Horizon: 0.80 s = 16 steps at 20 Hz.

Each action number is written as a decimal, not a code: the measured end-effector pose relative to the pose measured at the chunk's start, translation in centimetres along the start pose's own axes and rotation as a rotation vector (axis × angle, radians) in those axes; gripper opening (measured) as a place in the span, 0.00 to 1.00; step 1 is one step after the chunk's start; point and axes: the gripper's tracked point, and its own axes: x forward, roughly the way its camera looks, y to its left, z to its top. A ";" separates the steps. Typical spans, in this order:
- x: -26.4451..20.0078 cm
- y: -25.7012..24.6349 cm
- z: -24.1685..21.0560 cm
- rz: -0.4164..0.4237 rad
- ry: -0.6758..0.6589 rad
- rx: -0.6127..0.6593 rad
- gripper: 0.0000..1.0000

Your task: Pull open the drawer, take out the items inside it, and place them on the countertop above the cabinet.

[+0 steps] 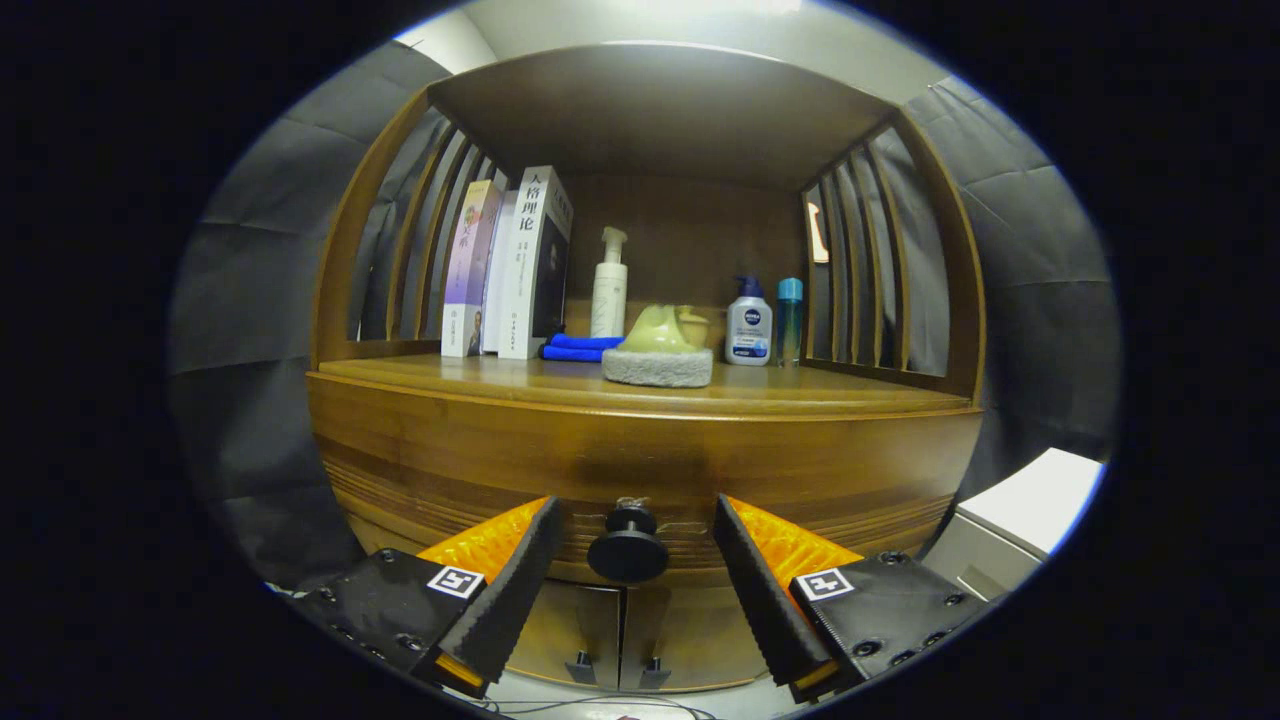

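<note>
A wooden cabinet has a shut drawer (640, 470) under its countertop (780, 392). The drawer's round black knob (628, 548) sits between my fingers, with a gap on each side. My gripper (635, 530) is open, its fingertips level with the knob and close to the drawer front. What lies inside the drawer is hidden.
On the countertop stand three books (510, 265), a folded blue cloth (580, 347), a white pump bottle (609, 283), a yellow-green object on a grey pad (658, 362), a lotion bottle (749, 325) and a teal bottle (789, 318). Two lower doors (620, 630) sit below. A white box (1020, 520) stands to the right.
</note>
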 end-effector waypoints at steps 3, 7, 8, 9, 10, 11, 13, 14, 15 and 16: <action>-2.3 0.1 2.3 -0.007 -0.027 -0.001 0.97; -5.7 0.5 6.4 -0.016 -0.070 0.003 0.97; -6.5 0.5 7.4 -0.023 -0.079 0.000 0.97; -7.5 0.3 8.4 -0.032 -0.088 -0.002 0.97; -8.4 0.2 9.4 -0.036 -0.099 -0.004 0.97; -9.2 0.1 10.5 -0.042 -0.113 -0.005 0.97; -10.8 -0.2 12.1 -0.054 -0.134 0.003 0.97; -11.6 -0.6 12.8 -0.065 -0.143 0.009 0.97; -12.3 -0.8 13.4 -0.072 -0.149 0.013 0.97; -12.9 -1.0 13.7 -0.083 -0.151 0.015 0.97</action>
